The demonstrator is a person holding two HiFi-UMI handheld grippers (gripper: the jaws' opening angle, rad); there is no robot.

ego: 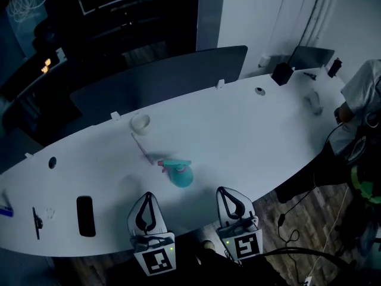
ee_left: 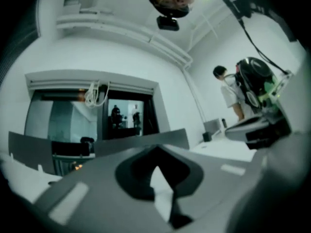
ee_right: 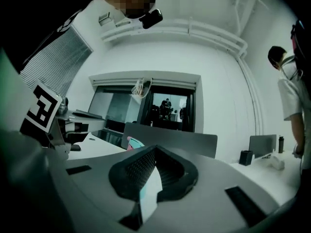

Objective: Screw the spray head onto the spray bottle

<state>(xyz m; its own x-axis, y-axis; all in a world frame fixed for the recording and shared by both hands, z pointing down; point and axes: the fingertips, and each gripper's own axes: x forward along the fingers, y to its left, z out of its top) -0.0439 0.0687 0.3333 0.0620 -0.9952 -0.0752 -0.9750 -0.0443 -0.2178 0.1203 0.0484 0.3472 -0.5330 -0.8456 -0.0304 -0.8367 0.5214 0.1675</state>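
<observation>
Your left gripper (ego: pixel 147 195) and right gripper (ego: pixel 221 189) sit side by side at the near edge of the white worktop (ego: pixel 250 136), both pointing out across it. In the left gripper view its fingers (ee_left: pixel 87 198) are pressed together with nothing between them. In the right gripper view that gripper's fingers (ee_right: pixel 82 193) are also together and carry nothing.

The teal spray bottle (ego: pixel 180 174) rests on the worktop just ahead of you, between the lines of the two grippers and clear of both. A pink tip (ego: pixel 160 164) shows at its upper end, pointing to your left. You cannot tell from here whether the spray head is screwed on.

A thin tube (ego: pixel 141 148) lies just behind the bottle, running back toward a small white ring (ego: pixel 140 123). To your left lie a flat black slab (ego: pixel 86 215) and a pen (ego: pixel 37 222). A grey divider (ego: pixel 161 76) stands along the far edge, and a person (ego: pixel 360 109) stands at the right end.
</observation>
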